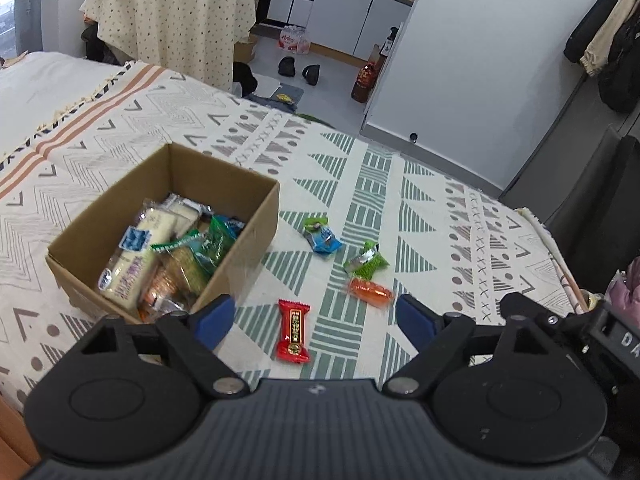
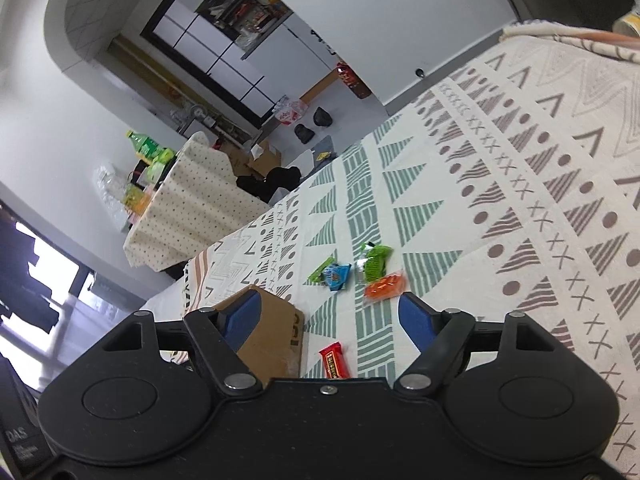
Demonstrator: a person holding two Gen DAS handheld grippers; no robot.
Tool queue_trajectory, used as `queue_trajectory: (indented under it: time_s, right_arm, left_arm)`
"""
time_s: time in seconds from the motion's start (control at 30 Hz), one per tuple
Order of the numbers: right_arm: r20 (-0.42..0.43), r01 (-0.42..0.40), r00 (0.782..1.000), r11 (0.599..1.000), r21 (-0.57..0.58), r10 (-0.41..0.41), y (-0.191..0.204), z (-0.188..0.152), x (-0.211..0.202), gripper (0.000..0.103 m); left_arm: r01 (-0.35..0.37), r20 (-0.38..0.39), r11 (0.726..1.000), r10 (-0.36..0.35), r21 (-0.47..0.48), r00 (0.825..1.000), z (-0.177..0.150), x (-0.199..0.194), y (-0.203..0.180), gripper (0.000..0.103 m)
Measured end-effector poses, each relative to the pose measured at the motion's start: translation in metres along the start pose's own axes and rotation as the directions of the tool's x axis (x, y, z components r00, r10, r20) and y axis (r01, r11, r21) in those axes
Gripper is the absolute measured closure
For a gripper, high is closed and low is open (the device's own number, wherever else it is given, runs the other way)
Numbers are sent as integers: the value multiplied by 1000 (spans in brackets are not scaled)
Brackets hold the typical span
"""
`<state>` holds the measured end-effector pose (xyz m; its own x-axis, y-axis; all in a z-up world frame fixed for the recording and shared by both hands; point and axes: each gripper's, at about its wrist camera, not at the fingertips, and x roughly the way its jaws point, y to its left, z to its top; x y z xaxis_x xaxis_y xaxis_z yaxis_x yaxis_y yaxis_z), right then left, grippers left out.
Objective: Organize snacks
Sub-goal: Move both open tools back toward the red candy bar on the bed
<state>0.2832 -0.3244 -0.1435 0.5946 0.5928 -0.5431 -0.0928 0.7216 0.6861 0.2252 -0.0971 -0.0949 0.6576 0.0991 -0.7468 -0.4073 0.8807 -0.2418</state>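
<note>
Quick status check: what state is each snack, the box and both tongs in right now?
cardboard box: open, partly filled with packets
red snack: loose on cloth
orange snack: loose on cloth
green snack: loose on cloth
blue-green snack: loose on cloth
left tongs: open, empty
right tongs: open, empty

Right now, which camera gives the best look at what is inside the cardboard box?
The left wrist view: it looks down into the open box, showing wrapped snacks piled inside. The right wrist view shows only an outer side of the box, partly behind its own tongs.
</note>
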Motion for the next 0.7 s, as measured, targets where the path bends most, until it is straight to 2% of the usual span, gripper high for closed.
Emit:
queue_trajectory:
  time_s: [0.33,0.7]
  right_arm:
    - [-19,14,1000,999,42,-13,-16,2,12,32]
    - [-55,58,997,997,54,-55,-25,1,37,34]
  left_arm:
    - [-23,-64,1000,23,-8,998,-12,36,-6,37]
    - [-23,-143,1000,24,9,989,-24,86,-7,44]
